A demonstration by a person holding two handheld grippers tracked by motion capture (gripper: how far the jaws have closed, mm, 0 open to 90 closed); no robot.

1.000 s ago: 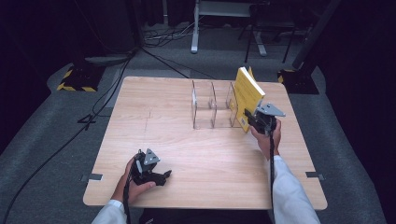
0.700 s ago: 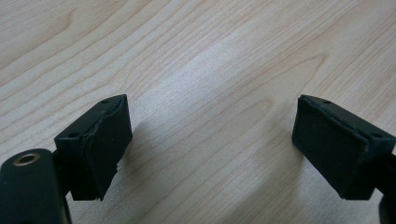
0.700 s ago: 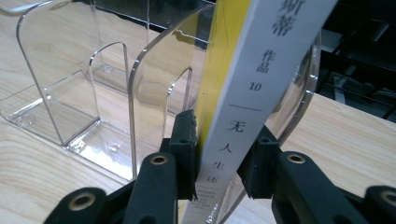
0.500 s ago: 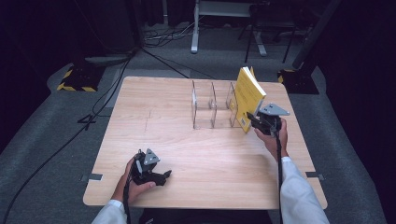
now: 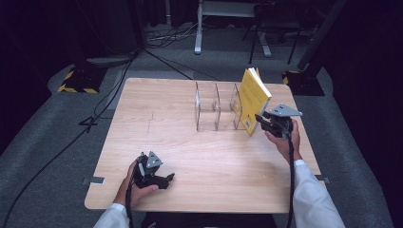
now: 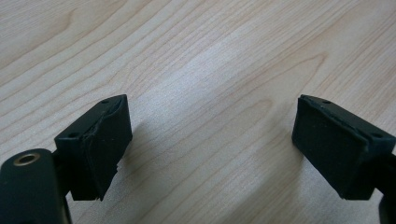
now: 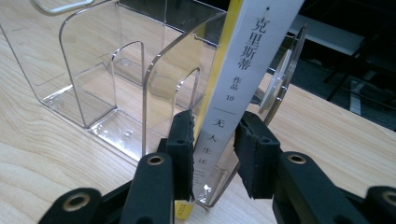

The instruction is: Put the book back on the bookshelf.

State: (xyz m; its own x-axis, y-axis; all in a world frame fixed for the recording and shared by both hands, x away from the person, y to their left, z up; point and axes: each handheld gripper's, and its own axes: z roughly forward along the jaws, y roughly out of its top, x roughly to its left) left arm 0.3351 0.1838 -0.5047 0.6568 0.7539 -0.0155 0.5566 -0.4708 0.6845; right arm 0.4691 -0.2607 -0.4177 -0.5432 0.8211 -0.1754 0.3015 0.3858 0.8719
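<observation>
A yellow book (image 5: 254, 97) with a white spine (image 7: 243, 70) leans tilted at the right end of a clear acrylic rack (image 5: 209, 111), its lower corner down in the rightmost slot (image 7: 177, 93). My right gripper (image 5: 260, 121) is shut on the book's spine low down, one pad on each side (image 7: 215, 144). My left gripper (image 5: 166, 179) rests on the wooden table (image 5: 157, 109) near the front left. Its jaws stand wide open over bare wood (image 6: 210, 140).
The rack has several upright dividers and its other slots hold nothing. Dark floor, cables and stand legs (image 5: 199, 28) lie beyond the table's far edge. A black stand base (image 5: 304, 80) sits off the far right corner.
My right gripper has shifted a little to the right and upward with the book in it. The left gripper has stayed put.
</observation>
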